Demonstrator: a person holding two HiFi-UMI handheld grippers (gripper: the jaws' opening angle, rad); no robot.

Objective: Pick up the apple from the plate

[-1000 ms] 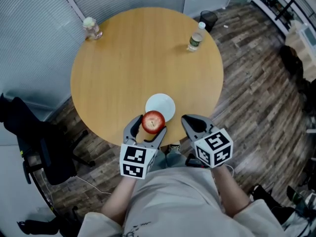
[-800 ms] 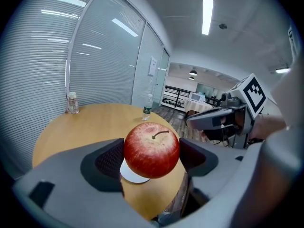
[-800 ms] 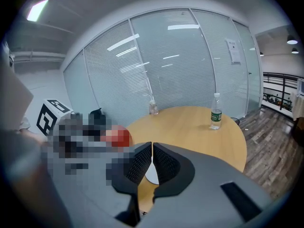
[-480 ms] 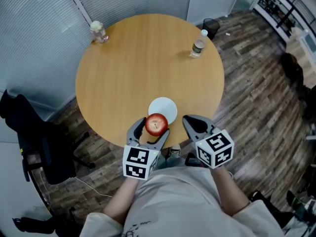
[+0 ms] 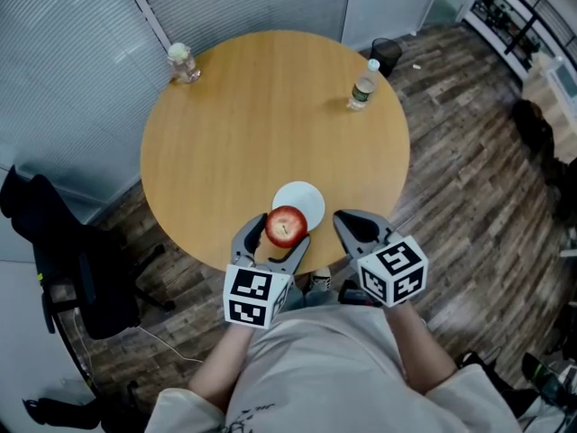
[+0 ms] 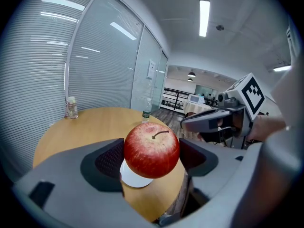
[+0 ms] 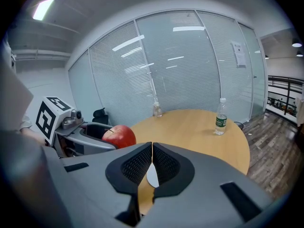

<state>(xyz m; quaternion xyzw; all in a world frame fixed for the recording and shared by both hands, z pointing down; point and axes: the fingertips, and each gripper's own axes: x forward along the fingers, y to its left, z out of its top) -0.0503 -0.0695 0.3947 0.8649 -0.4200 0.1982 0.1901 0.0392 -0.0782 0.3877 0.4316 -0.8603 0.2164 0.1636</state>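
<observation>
A red apple hangs above the near edge of the round wooden table, and my left gripper is shut on it, one pad on each side. The white plate lies bare on the table just beyond and below the apple. My right gripper floats to the right of the apple at the table's edge, shut with its pads touching and nothing between them.
A clear water bottle with a green label stands at the table's far right. A small jar stands at the far left. A black office chair sits left of the table; glass walls with blinds stand behind.
The apple has stayed in my left gripper. Both grippers have hardly moved relative to each other. The head view has drifted a little, so the table sits slightly lower in frame.
</observation>
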